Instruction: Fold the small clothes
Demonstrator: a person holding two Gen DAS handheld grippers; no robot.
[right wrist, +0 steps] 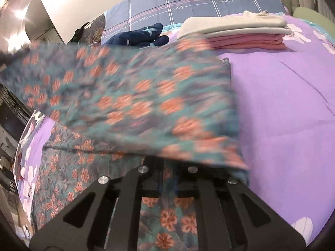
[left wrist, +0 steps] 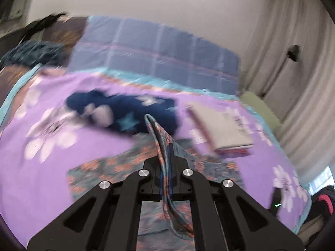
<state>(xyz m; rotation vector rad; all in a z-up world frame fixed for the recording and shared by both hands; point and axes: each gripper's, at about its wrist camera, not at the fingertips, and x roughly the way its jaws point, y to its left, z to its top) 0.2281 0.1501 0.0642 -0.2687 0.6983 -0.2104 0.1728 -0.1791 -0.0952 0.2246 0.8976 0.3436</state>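
A teal garment with orange flowers (left wrist: pixel 125 167) lies partly on the purple flowered bedsheet (left wrist: pixel 52 177). My left gripper (left wrist: pixel 166 163) is shut on a fold of it, and the pinched cloth stands up between the fingers. My right gripper (right wrist: pixel 169 167) is shut on another edge of the same garment (right wrist: pixel 136 96), lifted and draped across the view, hiding the fingertips. A dark blue garment with light stars (left wrist: pixel 125 110) lies crumpled further back; it also shows in the right wrist view (right wrist: pixel 138 35).
A stack of folded clothes, cream on pink (right wrist: pixel 240 33), sits on the bed at the back right, also in the left wrist view (left wrist: pixel 226 125). A blue checked quilt (left wrist: pixel 157 50) lies behind. Curtains (left wrist: pixel 293 62) hang right. Dark clutter (left wrist: pixel 37 50) sits at the far left.
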